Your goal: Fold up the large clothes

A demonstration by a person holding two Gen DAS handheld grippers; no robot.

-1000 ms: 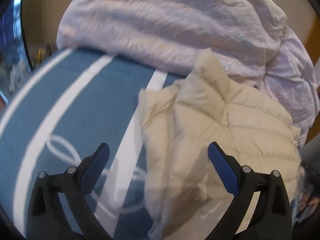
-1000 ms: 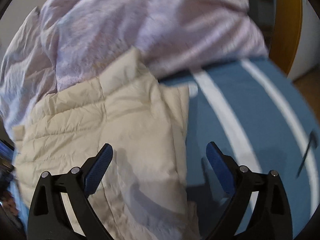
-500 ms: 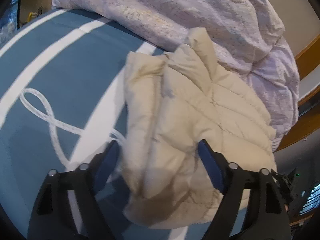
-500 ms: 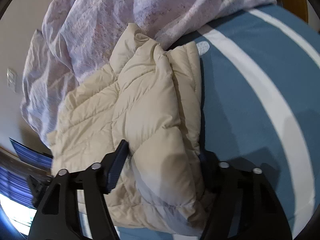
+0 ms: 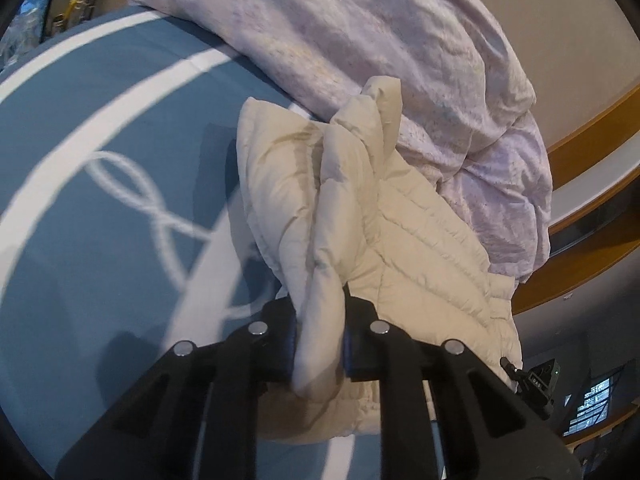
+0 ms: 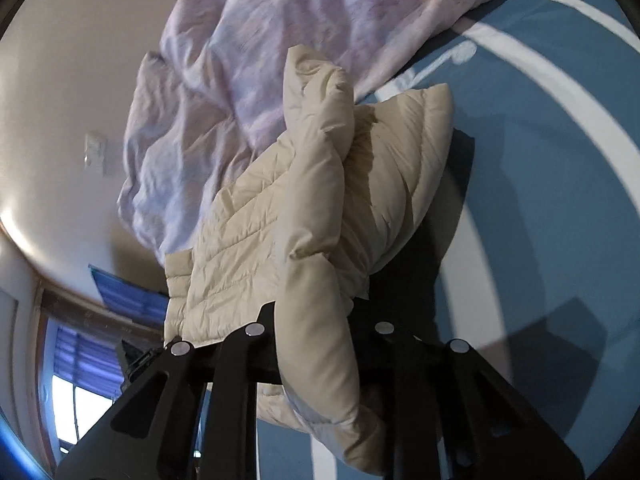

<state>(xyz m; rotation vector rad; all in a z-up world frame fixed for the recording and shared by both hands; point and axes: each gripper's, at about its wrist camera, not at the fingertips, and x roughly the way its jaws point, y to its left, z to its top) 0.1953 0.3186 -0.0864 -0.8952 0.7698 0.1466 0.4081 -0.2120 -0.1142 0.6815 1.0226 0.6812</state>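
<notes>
A cream quilted puffer jacket lies bunched on a blue bedspread with white stripes. My left gripper is shut on a thick fold of the jacket, which bulges out between its jaws. In the right wrist view the same jacket hangs lifted off the bedspread. My right gripper is shut on another fold of it, and the fabric drapes down over the jaws.
A crumpled lilac duvet is piled behind the jacket and also shows in the right wrist view. A wooden bed frame curves at the right. A window shows at the lower left.
Both grippers were open above the jacket. They have come down, shut on folds of it and lifted those folds off the bedspread.
</notes>
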